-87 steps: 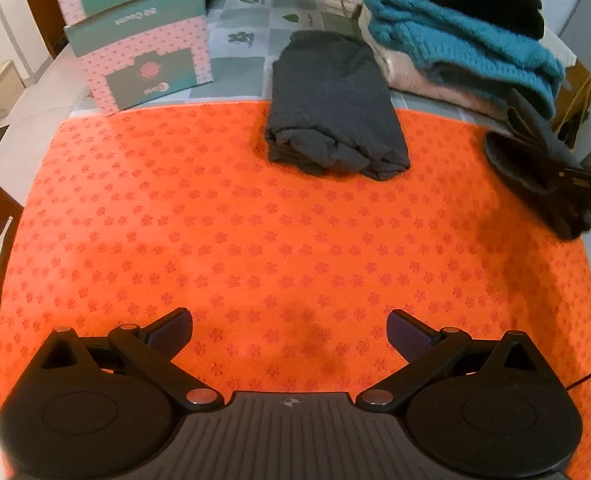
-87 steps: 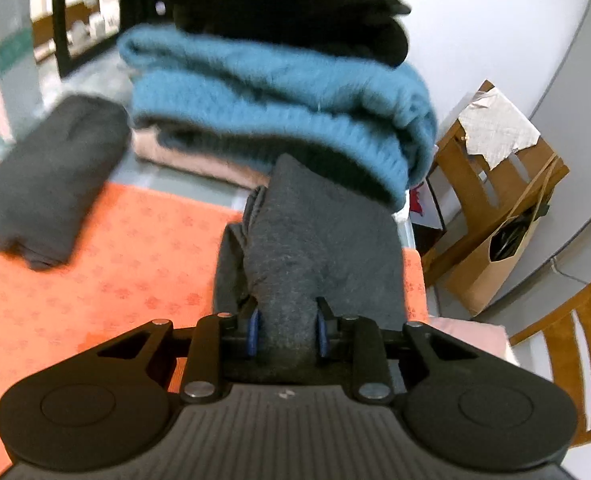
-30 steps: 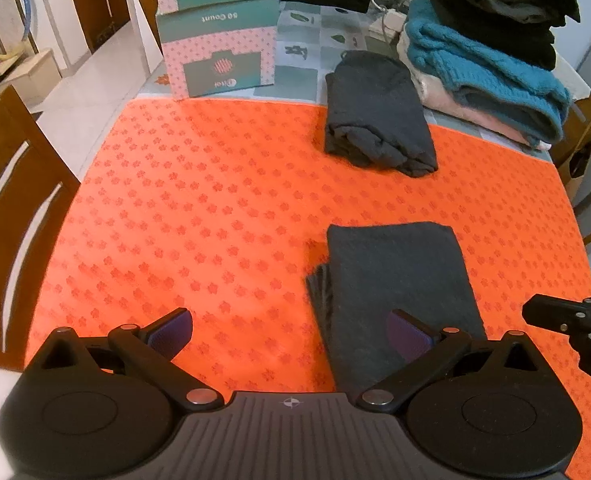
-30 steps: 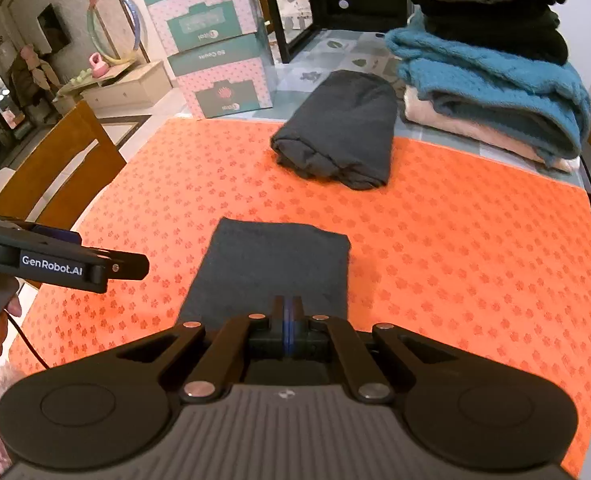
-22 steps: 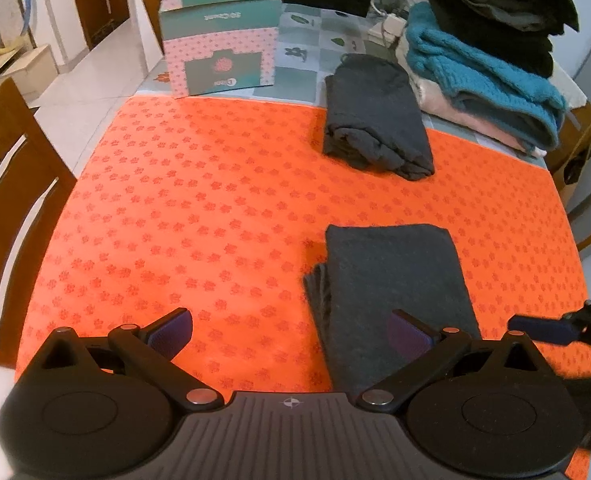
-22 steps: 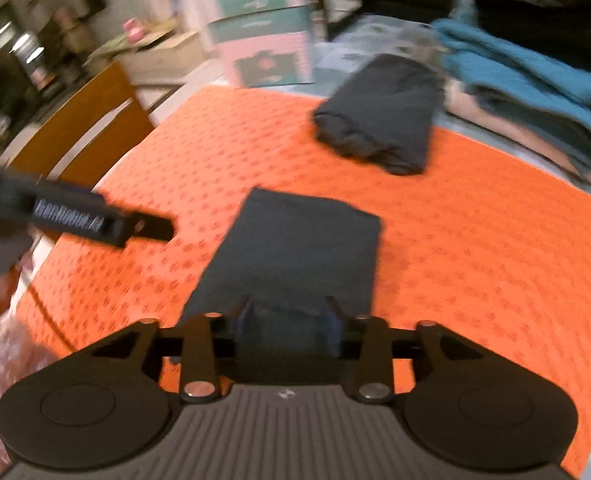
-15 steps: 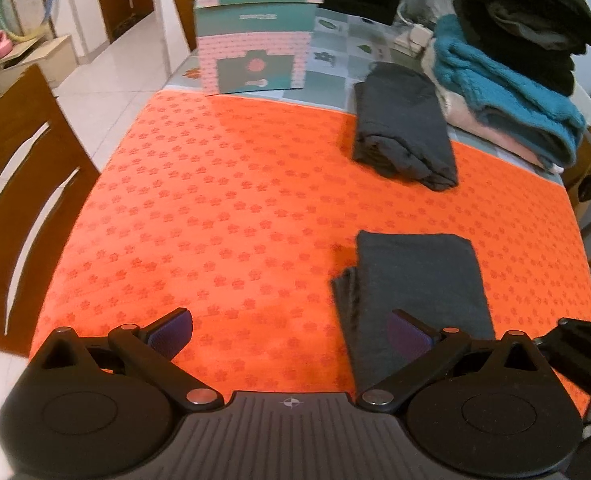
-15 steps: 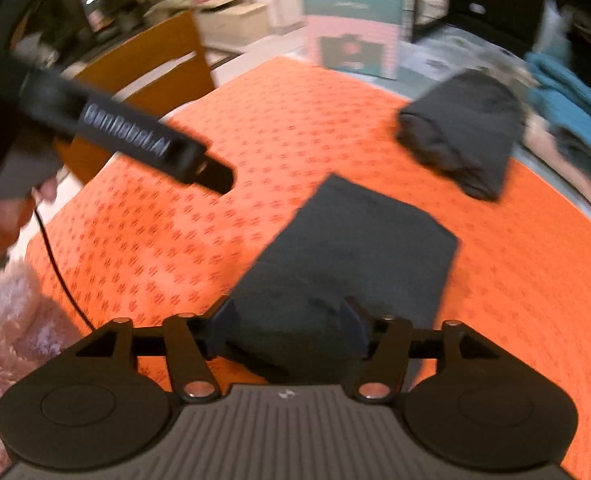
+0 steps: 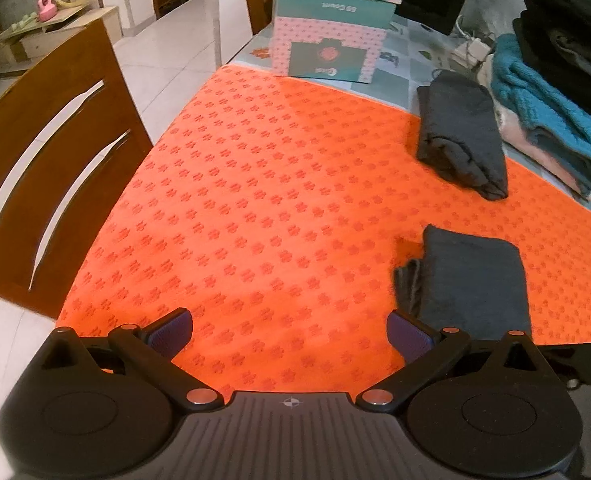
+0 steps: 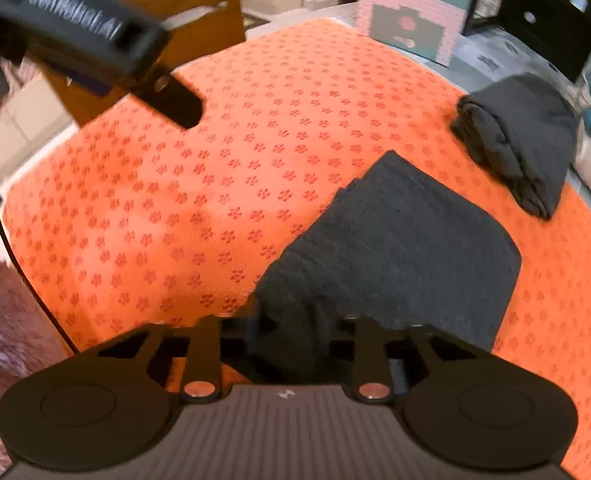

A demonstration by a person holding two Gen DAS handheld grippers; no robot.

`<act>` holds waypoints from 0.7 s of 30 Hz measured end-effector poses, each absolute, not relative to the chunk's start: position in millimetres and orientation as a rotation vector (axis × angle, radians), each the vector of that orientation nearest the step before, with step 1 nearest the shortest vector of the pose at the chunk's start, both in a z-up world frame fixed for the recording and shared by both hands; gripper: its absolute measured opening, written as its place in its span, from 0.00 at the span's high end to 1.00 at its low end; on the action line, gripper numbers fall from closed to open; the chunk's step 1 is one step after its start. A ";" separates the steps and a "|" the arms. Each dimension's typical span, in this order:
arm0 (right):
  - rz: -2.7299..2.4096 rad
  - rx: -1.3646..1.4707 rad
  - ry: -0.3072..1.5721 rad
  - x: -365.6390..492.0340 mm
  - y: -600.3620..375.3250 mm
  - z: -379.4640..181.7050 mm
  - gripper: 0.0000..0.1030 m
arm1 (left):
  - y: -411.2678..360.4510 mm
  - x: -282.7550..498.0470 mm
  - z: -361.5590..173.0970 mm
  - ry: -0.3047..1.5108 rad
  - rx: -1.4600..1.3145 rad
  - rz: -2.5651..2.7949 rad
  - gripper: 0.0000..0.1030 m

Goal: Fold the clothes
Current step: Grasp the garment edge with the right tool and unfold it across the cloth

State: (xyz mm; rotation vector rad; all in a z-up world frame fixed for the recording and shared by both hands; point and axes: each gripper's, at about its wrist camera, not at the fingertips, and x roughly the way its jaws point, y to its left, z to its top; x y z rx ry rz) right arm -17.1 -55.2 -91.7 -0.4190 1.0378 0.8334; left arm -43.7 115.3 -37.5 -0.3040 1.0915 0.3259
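Note:
A flat folded dark grey garment (image 9: 475, 280) (image 10: 407, 240) lies on the orange mat (image 9: 275, 200) near its front right. My right gripper (image 10: 289, 332) is at the garment's near left corner; its jaws are closing, with the cloth bunched between them and the pads hidden by it. In the left wrist view only a black part of the right gripper (image 9: 587, 364) shows at the lower right. My left gripper (image 9: 289, 334) stands open over bare mat, left of the garment, holding nothing. A rolled dark grey garment (image 9: 461, 132) (image 10: 523, 136) lies farther back.
A stack of folded clothes (image 9: 551, 92), teal, pink and black, sits at the back right. Two pink and green boxes (image 9: 331, 40) stand behind the mat. A wooden chair (image 9: 47, 160) is at the table's left side. The left gripper's body (image 10: 95, 40) hangs over the mat's left.
The right gripper opened, came down and rolled onto the flat garment's near corner, then closed around the cloth. The left gripper drifted left, so the garment now lies off to its right.

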 end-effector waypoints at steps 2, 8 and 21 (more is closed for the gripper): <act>0.822 -0.400 1.021 -18.9 -64.1 -86.2 0.87 | 115.4 -44.2 -39.6 1.099 -0.305 0.326 0.00; 0.746 -0.300 0.961 -17.0 -94.1 -58.7 0.88 | 107.9 -39.8 -42.4 1.110 -0.284 0.302 0.00; 0.392 -0.118 0.885 -9.4 -208.6 -26.1 0.89 | 75.9 -25.8 -54.6 1.157 -0.239 0.174 0.00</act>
